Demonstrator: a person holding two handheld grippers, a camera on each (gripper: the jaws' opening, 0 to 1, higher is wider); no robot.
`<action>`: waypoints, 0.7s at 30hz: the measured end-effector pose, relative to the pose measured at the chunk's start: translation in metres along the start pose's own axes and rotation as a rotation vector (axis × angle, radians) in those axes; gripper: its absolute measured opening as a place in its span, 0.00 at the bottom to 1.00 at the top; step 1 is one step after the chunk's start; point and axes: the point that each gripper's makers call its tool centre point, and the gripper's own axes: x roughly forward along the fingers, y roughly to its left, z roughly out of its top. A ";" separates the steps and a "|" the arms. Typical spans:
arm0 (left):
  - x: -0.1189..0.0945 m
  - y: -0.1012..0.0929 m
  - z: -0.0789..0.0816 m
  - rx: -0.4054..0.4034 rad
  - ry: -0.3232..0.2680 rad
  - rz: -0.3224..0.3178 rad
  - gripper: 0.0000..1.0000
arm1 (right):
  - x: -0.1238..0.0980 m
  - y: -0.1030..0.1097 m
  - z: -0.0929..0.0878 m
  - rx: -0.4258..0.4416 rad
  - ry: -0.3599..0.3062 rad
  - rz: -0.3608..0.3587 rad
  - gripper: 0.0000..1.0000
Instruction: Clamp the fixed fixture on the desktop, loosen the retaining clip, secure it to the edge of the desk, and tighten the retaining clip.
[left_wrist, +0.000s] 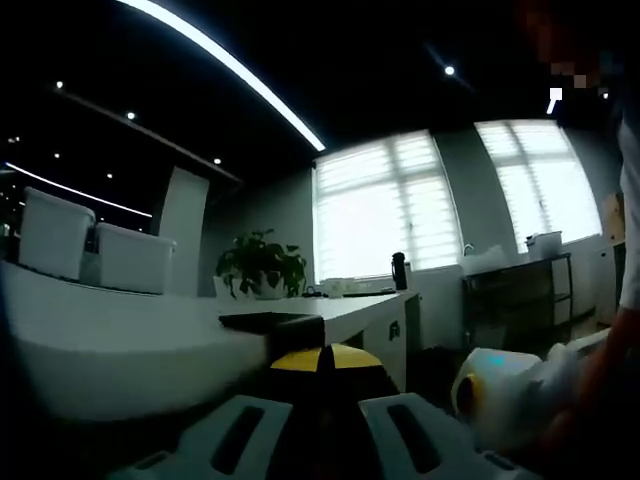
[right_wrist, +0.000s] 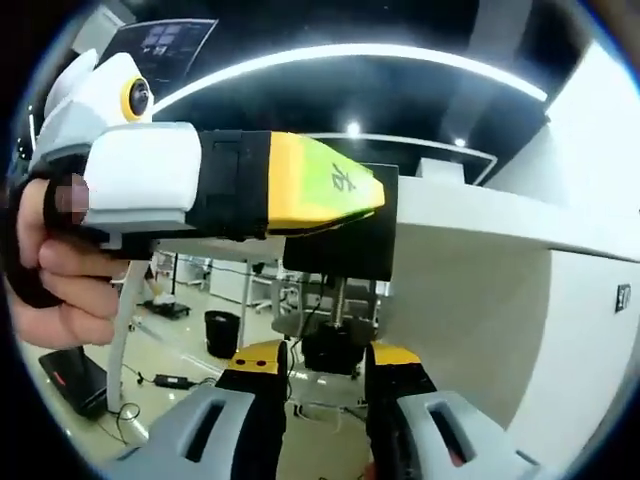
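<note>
From the left gripper view I see my left gripper (left_wrist: 325, 375) with its yellow-tipped jaws pressed together at the near edge of the white desk (left_wrist: 120, 340), closed on the dark flat top of the fixture (left_wrist: 272, 322) lying at that edge. A potted plant (left_wrist: 262, 265) stands farther back on the desk, near its far edge.

In the right gripper view my right gripper (right_wrist: 327, 365) holds its jaws narrowly apart around the black knob (right_wrist: 330, 350) hanging under the fixture's black block, below the desk's edge. I cannot tell whether the jaws actually press it. A hand (right_wrist: 60, 255) holds the left gripper above, clamped on the block.
</note>
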 end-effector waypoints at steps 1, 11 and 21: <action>0.000 0.000 0.000 -0.002 0.000 0.001 0.02 | 0.000 -0.001 0.000 0.000 -0.001 -0.002 0.28; -0.002 0.001 0.001 0.000 -0.001 0.002 0.02 | 0.007 -0.002 0.004 -0.014 -0.027 0.055 0.24; -0.002 0.001 0.003 -0.004 -0.006 0.003 0.02 | 0.005 0.010 0.006 -0.007 -0.058 0.460 0.24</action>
